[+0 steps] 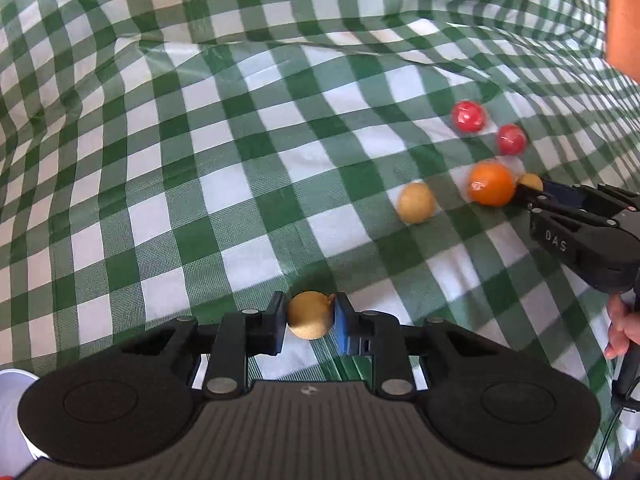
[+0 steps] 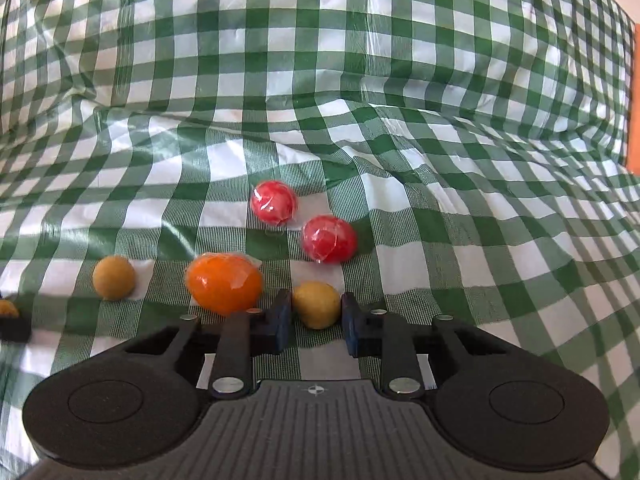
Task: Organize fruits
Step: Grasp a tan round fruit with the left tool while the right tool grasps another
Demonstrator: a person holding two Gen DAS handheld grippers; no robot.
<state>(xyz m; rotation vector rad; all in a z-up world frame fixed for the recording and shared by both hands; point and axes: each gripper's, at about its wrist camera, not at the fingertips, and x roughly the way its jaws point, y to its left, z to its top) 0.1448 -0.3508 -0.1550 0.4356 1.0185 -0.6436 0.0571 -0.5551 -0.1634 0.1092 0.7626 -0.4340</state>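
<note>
My left gripper (image 1: 310,322) is shut on a small tan fruit (image 1: 309,315) just above the green checked cloth. My right gripper (image 2: 316,316) has its pads on both sides of another tan fruit (image 2: 317,305) on the cloth, with slim gaps showing, so it looks open. It also shows in the left wrist view (image 1: 532,190) at the right. An orange fruit (image 2: 225,282) lies just left of it, also visible in the left wrist view (image 1: 492,183). Two red wrapped fruits (image 2: 274,202) (image 2: 329,239) lie beyond. A third tan fruit (image 2: 114,278) lies to the left.
The green and white checked cloth (image 2: 440,160) covers the table and rises in folds at the back. A white container edge (image 1: 12,412) shows at the lower left of the left wrist view. An orange surface (image 1: 624,16) stands at the far right.
</note>
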